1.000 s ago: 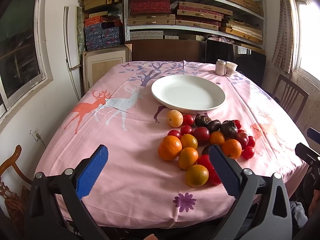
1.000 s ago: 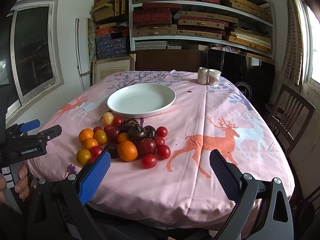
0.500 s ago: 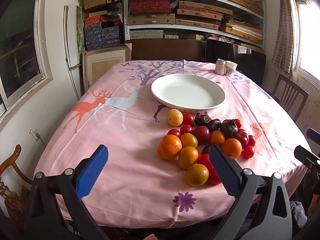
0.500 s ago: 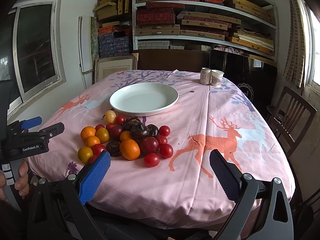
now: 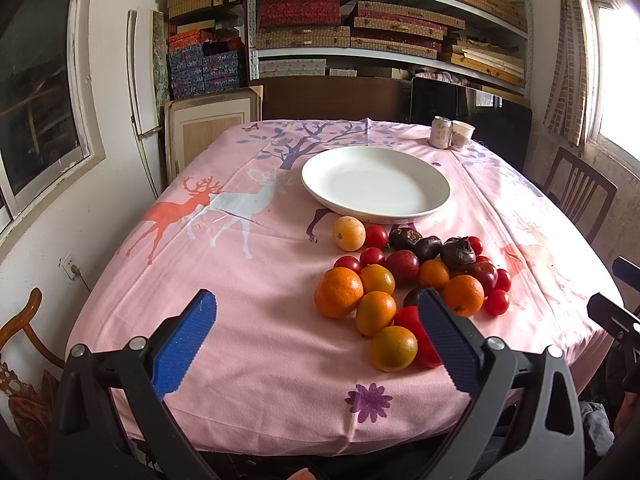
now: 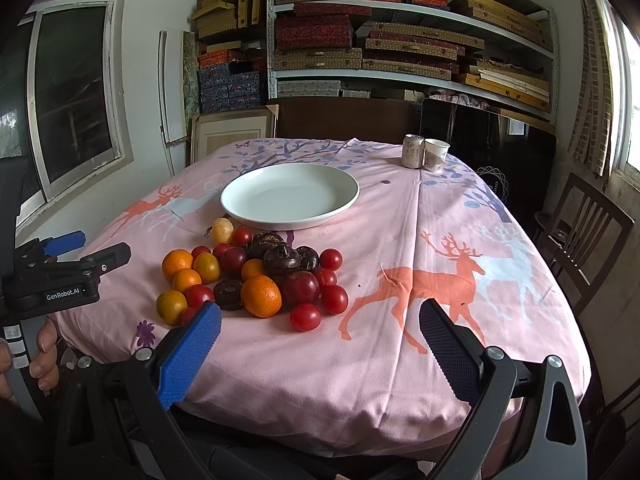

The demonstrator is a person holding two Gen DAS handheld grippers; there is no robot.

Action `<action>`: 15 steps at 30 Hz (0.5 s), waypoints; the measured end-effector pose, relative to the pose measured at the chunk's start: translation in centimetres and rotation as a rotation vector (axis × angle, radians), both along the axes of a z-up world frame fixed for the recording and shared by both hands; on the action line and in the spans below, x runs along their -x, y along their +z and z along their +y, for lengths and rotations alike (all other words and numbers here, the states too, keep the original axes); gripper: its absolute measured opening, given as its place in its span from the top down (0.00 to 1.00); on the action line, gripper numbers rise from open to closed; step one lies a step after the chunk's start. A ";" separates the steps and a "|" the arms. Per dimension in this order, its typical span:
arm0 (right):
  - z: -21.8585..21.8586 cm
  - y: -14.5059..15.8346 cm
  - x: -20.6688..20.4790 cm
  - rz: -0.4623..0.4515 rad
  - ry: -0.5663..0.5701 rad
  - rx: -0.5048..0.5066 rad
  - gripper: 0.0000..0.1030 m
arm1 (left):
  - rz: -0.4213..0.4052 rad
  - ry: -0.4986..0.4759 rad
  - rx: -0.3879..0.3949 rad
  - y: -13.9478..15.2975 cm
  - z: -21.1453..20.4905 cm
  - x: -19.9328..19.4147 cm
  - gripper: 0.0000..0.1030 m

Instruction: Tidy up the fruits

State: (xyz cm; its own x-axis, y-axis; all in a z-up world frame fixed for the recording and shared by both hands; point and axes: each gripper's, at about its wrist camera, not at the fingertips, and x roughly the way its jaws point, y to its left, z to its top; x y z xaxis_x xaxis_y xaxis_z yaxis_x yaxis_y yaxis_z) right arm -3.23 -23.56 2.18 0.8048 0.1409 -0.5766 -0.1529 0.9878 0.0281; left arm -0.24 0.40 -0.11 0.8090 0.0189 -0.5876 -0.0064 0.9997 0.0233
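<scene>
Pink tablecloth: one white plate, one fruit pile; both hand-held grippers wide open, empty.

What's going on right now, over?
Left gripper and right gripper open, empty. Fruit pile untouched beside empty plate. Nothing blocking.

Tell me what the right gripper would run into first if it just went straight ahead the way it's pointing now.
Probably bare pink deer-print tablecloth: the open right gripper points just right of the fruit pile. The nearest fruit, a small red cherry tomato, sits slightly left of that line, so depth permitting, it might be brushed.
</scene>
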 end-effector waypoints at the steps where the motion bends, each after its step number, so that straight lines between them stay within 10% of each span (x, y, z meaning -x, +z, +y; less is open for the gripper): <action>1: 0.0 0.0 0.0 0.000 0.000 0.000 0.03 | 0.001 0.000 0.000 -0.1 -0.1 0.0 0.04; 15: 0.2 -0.3 0.2 0.005 0.018 -0.002 0.03 | 0.006 -0.001 -0.003 -0.4 -0.2 -0.1 0.04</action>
